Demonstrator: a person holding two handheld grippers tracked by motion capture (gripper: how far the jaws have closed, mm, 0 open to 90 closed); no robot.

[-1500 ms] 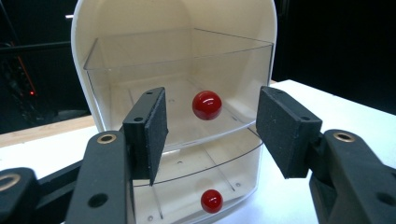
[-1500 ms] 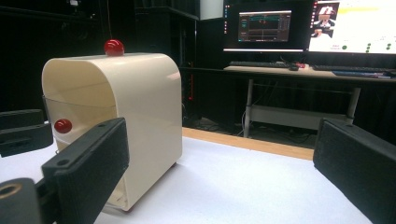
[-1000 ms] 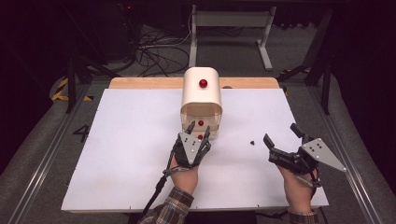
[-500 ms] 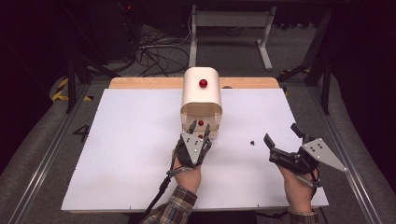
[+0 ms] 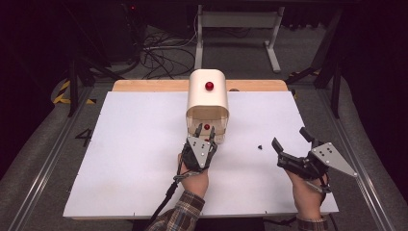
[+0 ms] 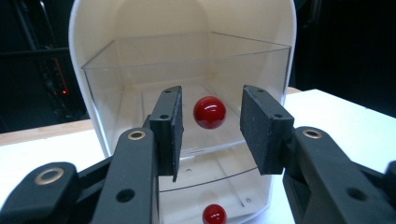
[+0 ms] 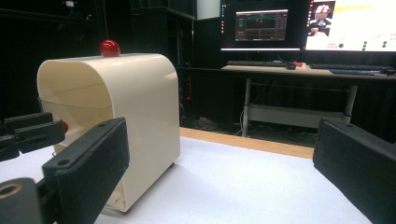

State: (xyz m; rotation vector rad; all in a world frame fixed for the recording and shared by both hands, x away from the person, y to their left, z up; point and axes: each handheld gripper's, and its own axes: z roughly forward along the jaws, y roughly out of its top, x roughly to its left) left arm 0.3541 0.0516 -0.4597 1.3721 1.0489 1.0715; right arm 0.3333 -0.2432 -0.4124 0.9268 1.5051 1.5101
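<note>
A cream arched box (image 5: 208, 94) stands at the table's middle with a red knob (image 5: 209, 85) on top. Its front holds a clear drawer (image 6: 116, 93) with a red knob (image 6: 209, 112), and a second red knob (image 6: 215, 214) sits lower down. My left gripper (image 5: 205, 131) points at the box front. Its jaws have just been closing, with the drawer knob between the pads (image 6: 170, 126), and a gap remains on each side. My right gripper (image 5: 289, 136) rests open at the table's right, with nothing between its pads (image 7: 93, 158).
A white board (image 5: 134, 144) covers the table, with a wooden strip (image 5: 149, 85) along its far edge. A small black piece (image 5: 260, 147) lies between the two grippers. Desks with lit screens (image 7: 261, 25), cables and stands fill the dark room behind.
The left gripper's jaws have drawn closer together around the drawer knob. Both hands stay where they were.
</note>
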